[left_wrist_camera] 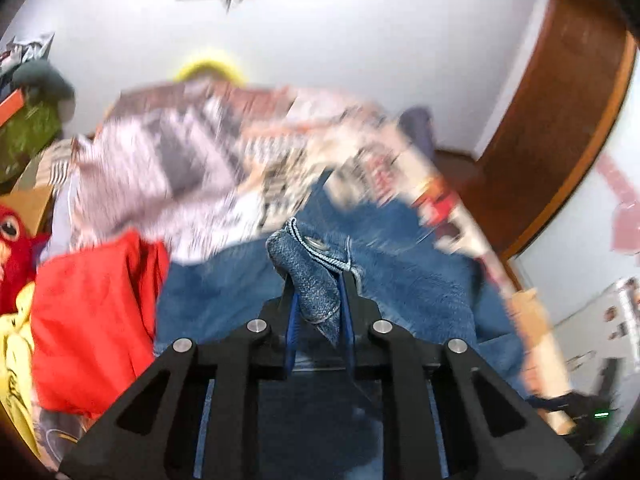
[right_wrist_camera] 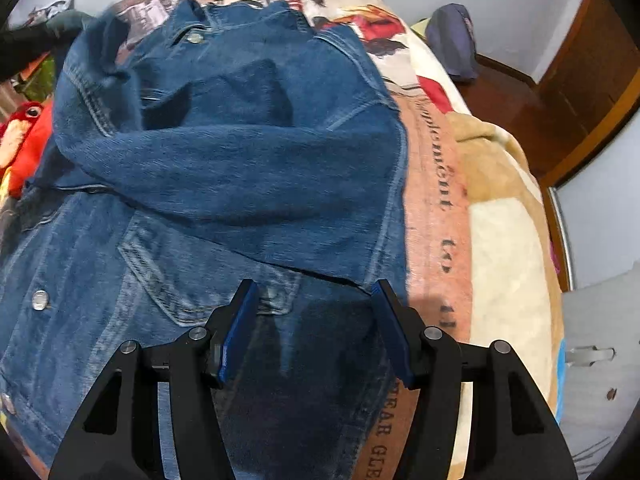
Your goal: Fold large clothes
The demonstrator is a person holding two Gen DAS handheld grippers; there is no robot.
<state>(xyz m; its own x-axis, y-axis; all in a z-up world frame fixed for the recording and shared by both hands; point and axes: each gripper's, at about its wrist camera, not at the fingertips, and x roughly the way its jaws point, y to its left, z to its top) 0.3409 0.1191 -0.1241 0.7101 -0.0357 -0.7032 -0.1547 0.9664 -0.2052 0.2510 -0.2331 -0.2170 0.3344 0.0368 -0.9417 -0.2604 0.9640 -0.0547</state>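
**Left claw pinches denim, right claw hangs open over the jacket**

Left gripper [left_wrist_camera: 318, 280] has its blue pads closed on a bunched fold of the denim jacket [left_wrist_camera: 400, 280], a cuff or hem corner with a metal snap button [left_wrist_camera: 316, 244] just above the pinch. Only the left wrist view shows this grip; past it the picture is smeared, with the printed blanket [left_wrist_camera: 180, 160] streaked across the middle, a red cloth [left_wrist_camera: 92, 312] at the left and a red plush toy [left_wrist_camera: 14, 240] at the edge.

Right gripper [right_wrist_camera: 314, 320] stands about half open with nothing between its pads [right_wrist_camera: 236, 332], poised above the jacket's front near a chest pocket flap [right_wrist_camera: 160, 276]. Its sharper view alone gives the layout: the denim jacket [right_wrist_camera: 240, 152] lies spread on the printed blanket [right_wrist_camera: 436, 184] covering the bed, collar toward the far end, one sleeve [right_wrist_camera: 224, 168] folded across the chest. A dark bundle [right_wrist_camera: 452, 40] sits at the far corner of the bed, near a wooden door [right_wrist_camera: 592, 72].
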